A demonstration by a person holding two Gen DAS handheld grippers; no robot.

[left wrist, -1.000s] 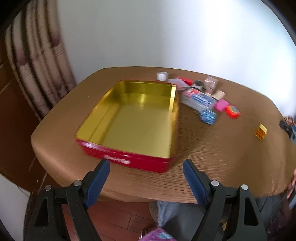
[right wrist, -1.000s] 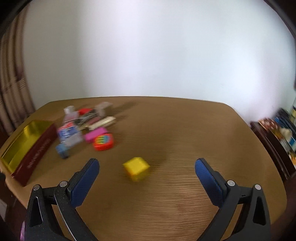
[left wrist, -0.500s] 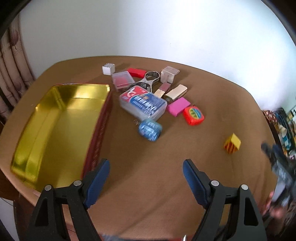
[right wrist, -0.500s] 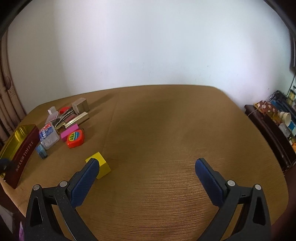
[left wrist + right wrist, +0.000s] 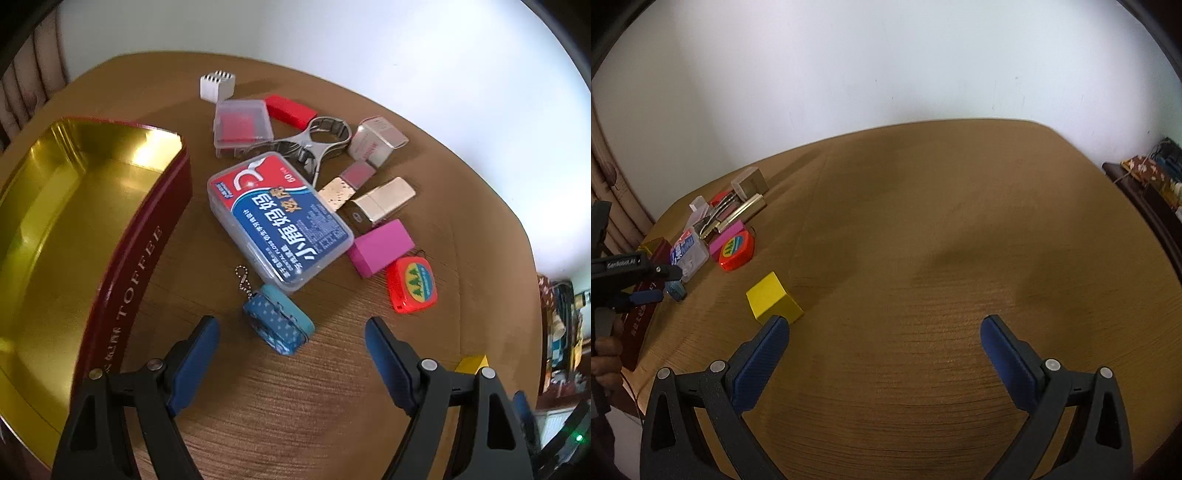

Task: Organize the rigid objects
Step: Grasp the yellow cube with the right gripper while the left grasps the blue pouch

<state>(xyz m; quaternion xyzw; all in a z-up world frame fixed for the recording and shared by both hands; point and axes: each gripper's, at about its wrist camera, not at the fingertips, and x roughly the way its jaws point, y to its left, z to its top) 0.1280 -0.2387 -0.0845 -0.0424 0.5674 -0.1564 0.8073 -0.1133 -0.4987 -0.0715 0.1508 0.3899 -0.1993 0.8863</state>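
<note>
My released left hand-held gripper point(image 5: 291, 334) frames the blue keychain case point(image 5: 277, 322); only the right view shows my released right hand-held gripper point(image 5: 884, 332) beside the yellow cube point(image 5: 772, 300).

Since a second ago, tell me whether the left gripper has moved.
Yes. The left gripper has swung rightward off the toffee tin, which has slid to the view's left edge, and closed in on the blue keychain case now between its open fingers.

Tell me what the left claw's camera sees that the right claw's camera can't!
Only the left view shows the gold inside of the toffee tin, the white ribbed cube and the keychain's bead chain. Only the right view shows the left claw from outside and the wide bare table. Both show the dental floss box, orange tape measure and yellow cube.
</note>
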